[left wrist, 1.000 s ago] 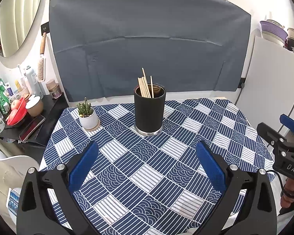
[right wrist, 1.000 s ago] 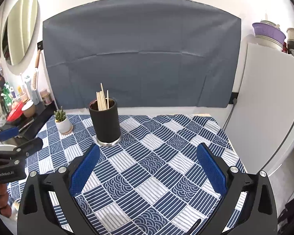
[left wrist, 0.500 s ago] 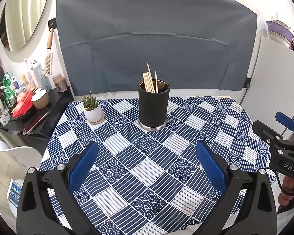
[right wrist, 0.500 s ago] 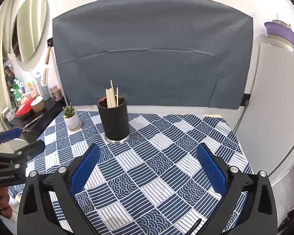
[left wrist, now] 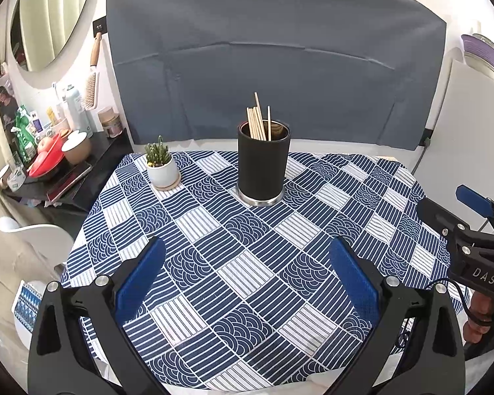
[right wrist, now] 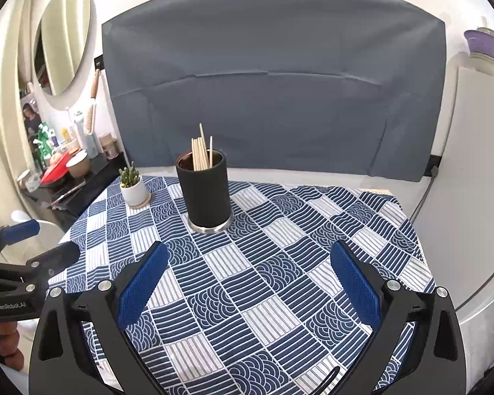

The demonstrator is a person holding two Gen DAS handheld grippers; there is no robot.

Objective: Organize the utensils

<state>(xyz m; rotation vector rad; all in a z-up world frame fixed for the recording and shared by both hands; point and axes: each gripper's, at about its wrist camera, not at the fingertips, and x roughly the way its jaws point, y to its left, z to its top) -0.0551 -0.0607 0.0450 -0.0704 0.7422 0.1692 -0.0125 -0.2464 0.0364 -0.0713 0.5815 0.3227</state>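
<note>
A black cylindrical holder (left wrist: 262,163) on a metal base stands upright at the back middle of the blue patterned tablecloth (left wrist: 247,263). Several wooden chopsticks (left wrist: 258,121) stick out of it. It also shows in the right wrist view (right wrist: 205,194), with the chopsticks (right wrist: 201,153) in it. My left gripper (left wrist: 247,273) is open and empty, held above the near part of the table. My right gripper (right wrist: 247,276) is open and empty, also back from the holder. Each gripper shows at the edge of the other's view, the right gripper (left wrist: 457,207) and the left gripper (right wrist: 36,243).
A small cactus in a white pot (left wrist: 161,168) stands left of the holder. A dark side shelf (left wrist: 66,171) with bowls and bottles is to the left of the table. A white chair (left wrist: 33,230) is at the left. A white panel (left wrist: 471,131) stands at the right.
Both grippers have drawn back and risen from the table, so the holder looks smaller and farther. Both stay open and empty.
</note>
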